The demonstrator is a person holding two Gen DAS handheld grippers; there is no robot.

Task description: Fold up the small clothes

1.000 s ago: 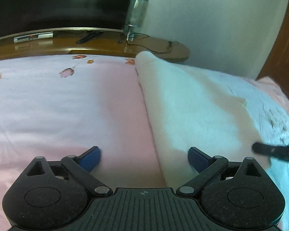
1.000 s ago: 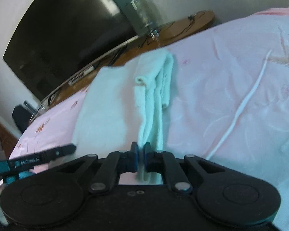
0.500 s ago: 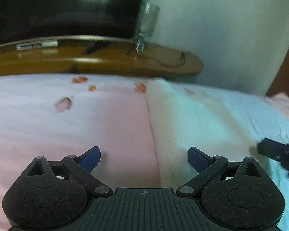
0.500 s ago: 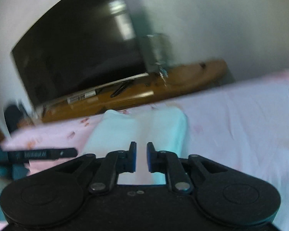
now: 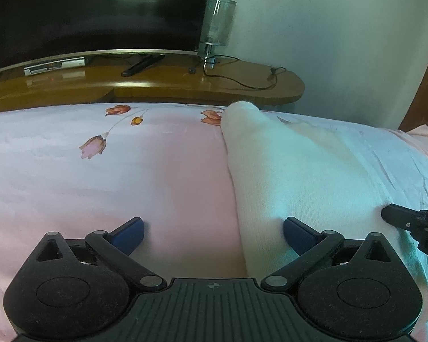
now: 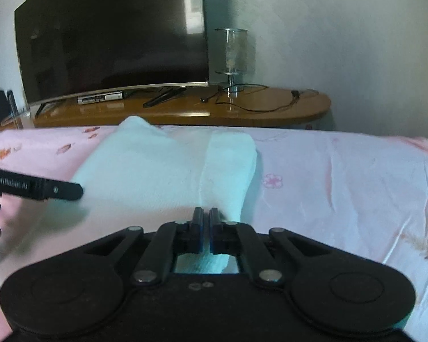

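A white folded garment (image 5: 294,176) lies on the pink floral bedsheet (image 5: 128,176). In the left wrist view my left gripper (image 5: 212,232) is open, its blue fingertips (image 5: 298,232) straddling the garment's left folded edge near the sheet. The right gripper's black finger shows at the right edge (image 5: 413,223). In the right wrist view the garment (image 6: 162,171) stretches ahead, with a folded strip on its right side. My right gripper (image 6: 205,229) has its jaws almost together at the garment's near edge, a narrow gap showing; I cannot tell if cloth is pinched. The left gripper's finger (image 6: 40,188) shows at left.
A wooden TV stand (image 6: 242,111) stands beyond the bed's far edge with a dark television (image 6: 111,34), a glass lamp (image 6: 234,54), a remote and cables. A white wall rises behind. Bedsheet spreads to the right (image 6: 342,188).
Both grippers tilted up and then settled lower over the garment. The right gripper's jaws opened slightly at half a second ago and are nearly together again now. The left gripper stayed open.
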